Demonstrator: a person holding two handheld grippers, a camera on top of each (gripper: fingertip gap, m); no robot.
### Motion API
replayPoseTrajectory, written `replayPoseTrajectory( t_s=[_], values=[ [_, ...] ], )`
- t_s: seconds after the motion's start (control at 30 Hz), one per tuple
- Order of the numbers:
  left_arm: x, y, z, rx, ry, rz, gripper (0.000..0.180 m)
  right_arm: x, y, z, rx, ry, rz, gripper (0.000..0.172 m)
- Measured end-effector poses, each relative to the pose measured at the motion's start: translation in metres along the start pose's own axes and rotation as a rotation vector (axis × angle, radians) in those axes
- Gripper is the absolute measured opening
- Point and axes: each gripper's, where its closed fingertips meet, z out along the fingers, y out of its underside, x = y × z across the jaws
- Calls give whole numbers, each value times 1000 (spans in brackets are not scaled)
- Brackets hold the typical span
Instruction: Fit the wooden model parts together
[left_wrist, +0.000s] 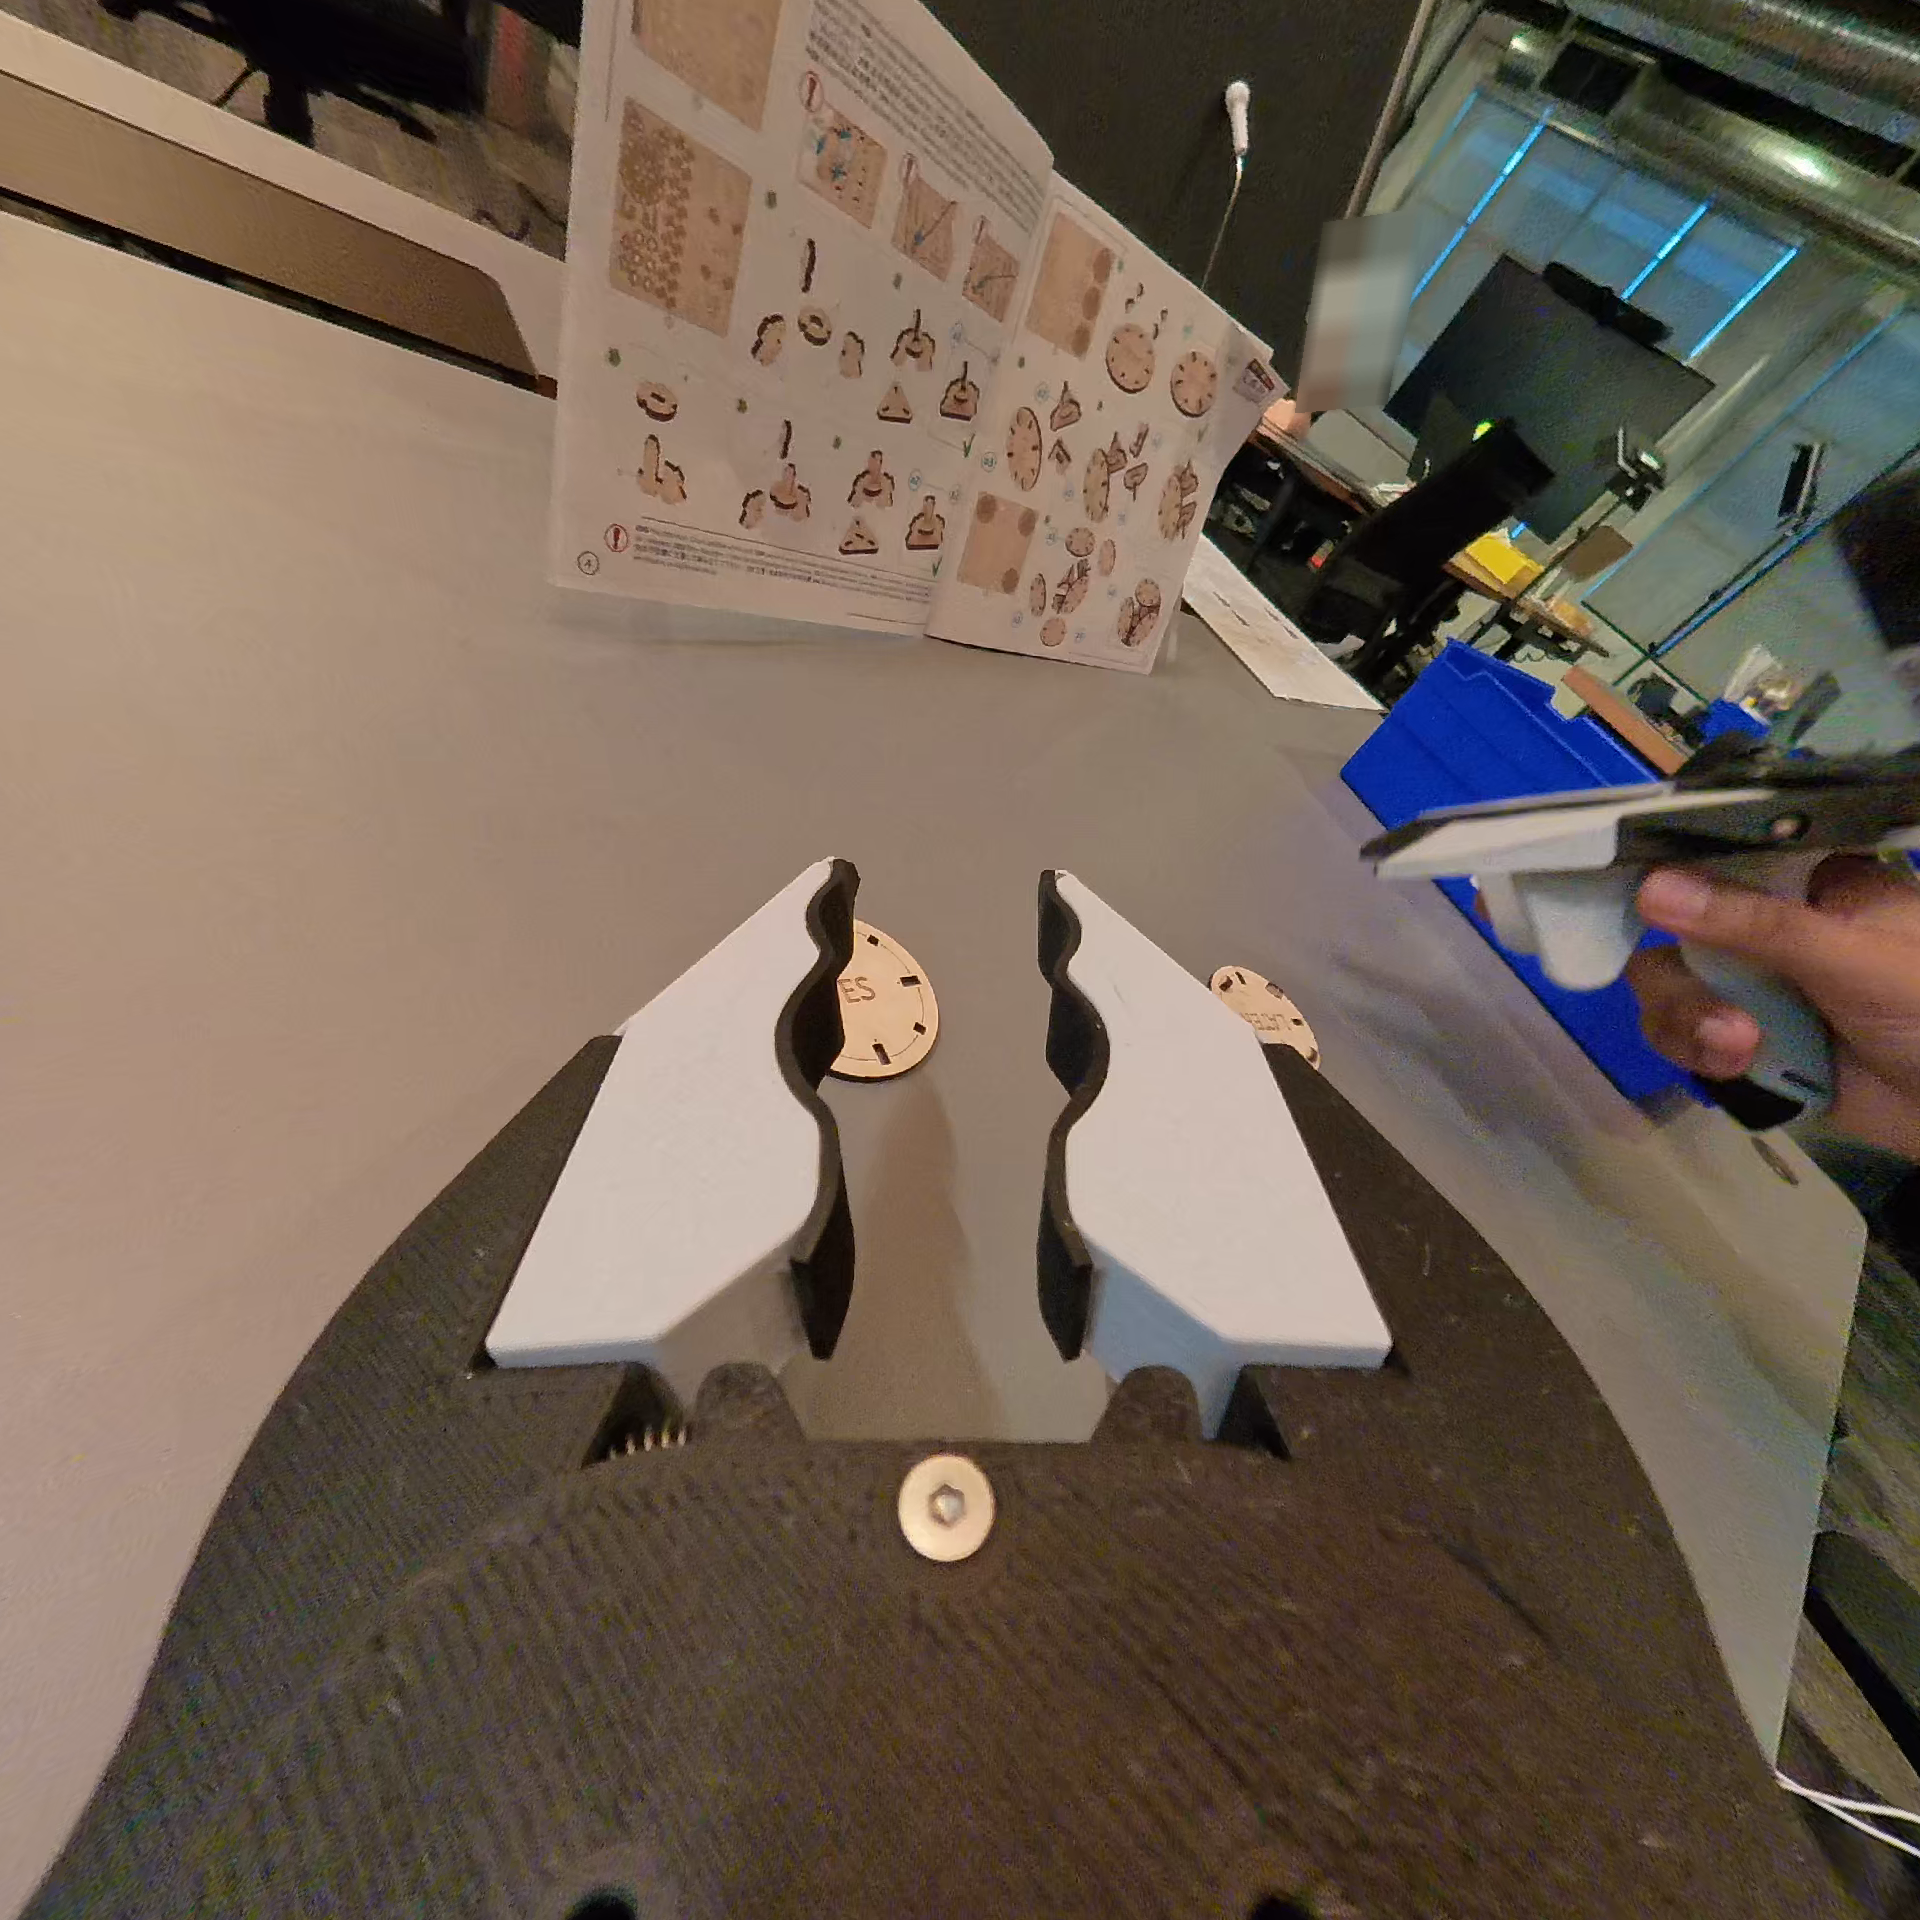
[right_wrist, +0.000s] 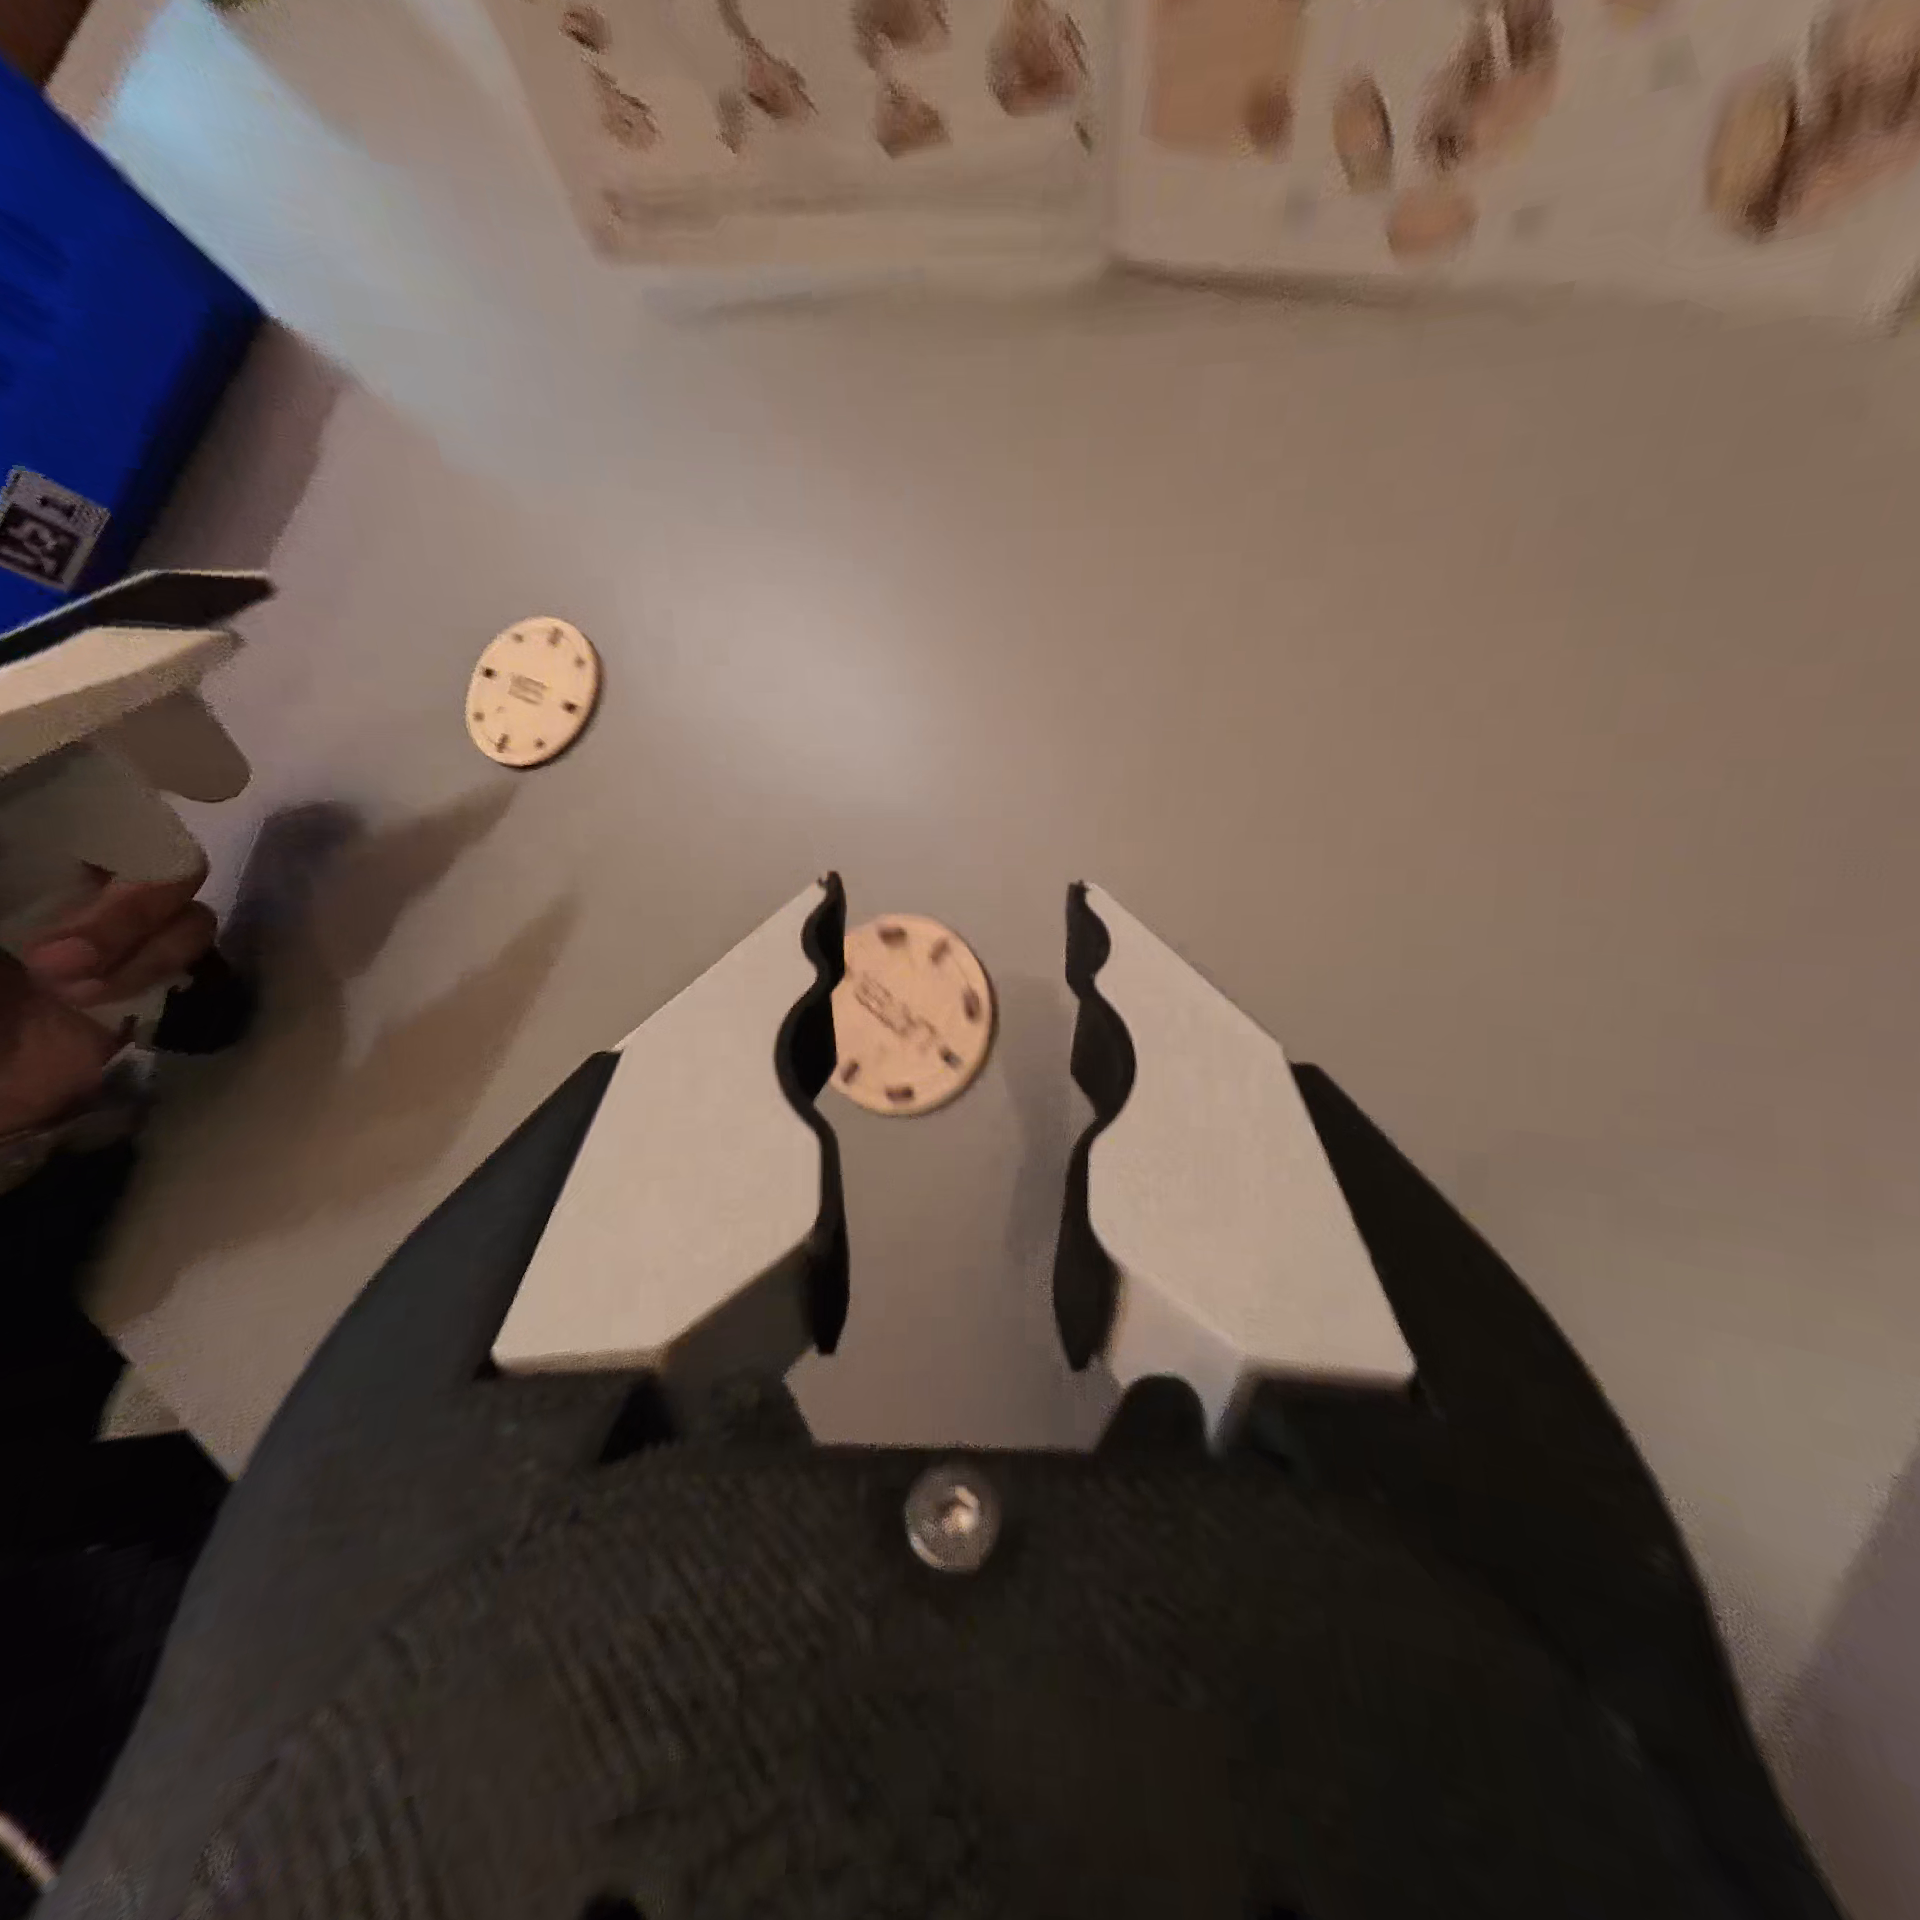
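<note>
Grey and matte, the table (left_wrist: 312, 727) is filling most of both views, with an open instruction booklet (left_wrist: 831, 343) standing propped at its far side and a blue bin (left_wrist: 1507, 748) sitting by its edge. Beyond it an office with a dark monitor (left_wrist: 1538, 364) is showing.

Low over the table, the left gripper (left_wrist: 948, 873) is pointing forward, its fingers spread apart and gripping nothing; a round wooden disc (left_wrist: 883, 1013) is lying flat on the surface beneath, partly hidden behind the left finger (left_wrist: 717, 1091). A second wooden disc (left_wrist: 1262, 1013) is peeking out from behind the other finger.

Looking down more steeply, the right gripper (right_wrist: 951, 883) is hovering with its fingers likewise spread and bare, that second disc (right_wrist: 920, 1013) lying on the table below the gap, nearer the left pad (right_wrist: 816, 997). A hand (left_wrist: 1766, 997) is wrapping around this gripper's handle.
</note>
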Motion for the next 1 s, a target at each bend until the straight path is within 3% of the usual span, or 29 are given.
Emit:
replayPoseTrajectory(
  t_s=[0.27,0.5,0.6,0.73,0.9,1.0],
  values=[
    [-1,0,0,1,-2,-3,34,-135,-91,16,61,-180,-437,41],
    [1,-4,0,12,11,-17,34,-275,-156,57,106,-400,-717,31],
    [1,-7,-1,26,15,-32,34,-330,-167,95,53,-473,-850,30],
    [-5,-18,-8,88,-12,-35,30,-384,-159,160,-171,-515,-1059,25],
    [-12,-30,-17,160,-50,-31,28,-422,-153,252,-356,-415,-1312,23],
    [-14,-33,-19,175,-43,-60,28,-428,-152,288,-408,-394,-1425,19]
  ],
)
